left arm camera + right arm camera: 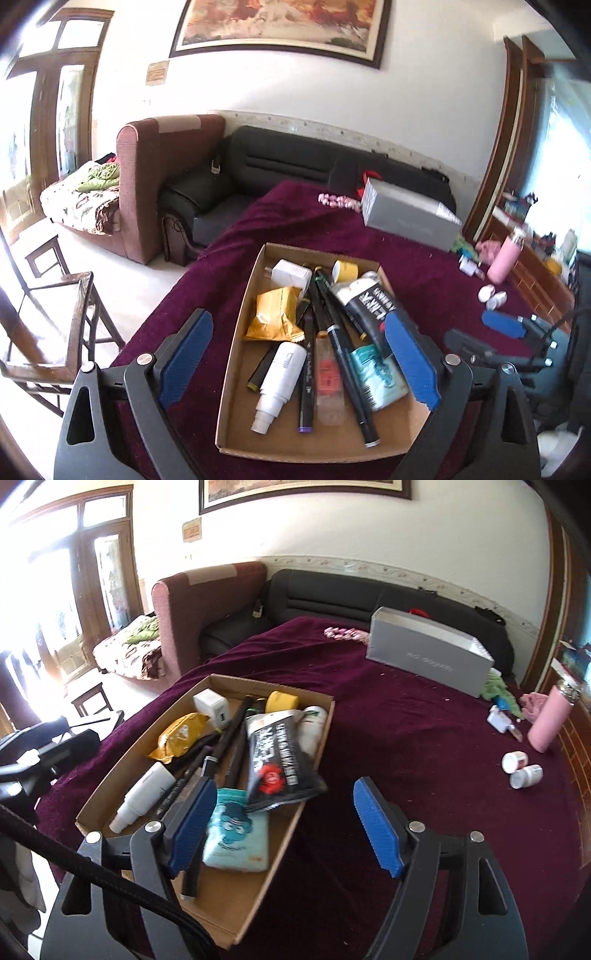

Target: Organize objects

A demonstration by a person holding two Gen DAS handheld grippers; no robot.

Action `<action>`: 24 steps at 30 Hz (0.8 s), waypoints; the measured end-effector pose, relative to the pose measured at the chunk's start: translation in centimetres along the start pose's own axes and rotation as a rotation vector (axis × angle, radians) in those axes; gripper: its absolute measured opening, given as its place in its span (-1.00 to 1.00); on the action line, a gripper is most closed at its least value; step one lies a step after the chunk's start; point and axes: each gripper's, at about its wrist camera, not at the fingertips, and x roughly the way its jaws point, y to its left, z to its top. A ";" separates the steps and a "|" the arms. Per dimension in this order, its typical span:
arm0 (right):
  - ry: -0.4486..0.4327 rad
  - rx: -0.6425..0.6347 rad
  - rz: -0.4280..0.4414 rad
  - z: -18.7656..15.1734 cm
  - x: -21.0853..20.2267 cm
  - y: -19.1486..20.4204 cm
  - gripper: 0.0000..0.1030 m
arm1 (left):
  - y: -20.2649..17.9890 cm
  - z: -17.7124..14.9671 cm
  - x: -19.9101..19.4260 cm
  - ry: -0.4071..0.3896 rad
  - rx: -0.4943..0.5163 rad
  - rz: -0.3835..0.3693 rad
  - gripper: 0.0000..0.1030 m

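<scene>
Both tools are held wide and empty: the left tool [299,354] above the cardboard tray [236,325], the right tool [284,827] nearer two small jars [522,768] lying to its right on the counter [406,738].

Left wrist view close above the tray [236,332] near end, tilted down toward the sofa [295,162], right wrist view beside it, both sharing tray, counter [424,738], sofa

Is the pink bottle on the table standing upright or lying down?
Upright. The pink bottle stands on its base on the maroon cloth, silver cap on top; the two small white jars near it lie on their sides.
</scene>
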 end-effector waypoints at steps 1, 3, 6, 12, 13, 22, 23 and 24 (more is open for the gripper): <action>-0.008 0.002 -0.008 -0.2 -0.4 -0.2 0.53 | 0.2 0.1 -0.4 -0.007 -0.020 -0.001 0.82; -0.027 0.007 -0.024 -0.5 -1.2 -0.8 0.54 | 0.7 0.2 -1.3 -0.026 -0.076 -0.017 0.90; -0.048 0.008 -0.044 -1.1 -2.2 -1.5 0.54 | 0.9 0.5 -2.5 -0.069 -0.125 -0.013 0.97; -0.078 0.009 -0.059 -2.2 -3.8 -2.2 0.55 | -2.3 0.0 -4.1 -0.116 -0.022 0.195 0.97; -0.082 0.010 -0.058 -2.3 -3.9 -2.3 0.55 | -2.9 -0.2 -4.0 -0.099 0.003 0.184 0.97; -0.110 -0.005 -0.048 -2.9 -5.1 -1.9 0.55 | -5.4 -2.5 -2.4 0.021 0.063 0.151 0.97; -0.112 -0.009 -0.048 -3.0 -5.1 -1.7 0.55 | -5.5 -2.7 -2.4 0.033 0.064 0.158 0.97; -0.112 -0.012 -0.048 -3.0 -5.2 -1.6 0.55 | -5.6 -2.8 -2.3 0.045 0.062 0.166 0.97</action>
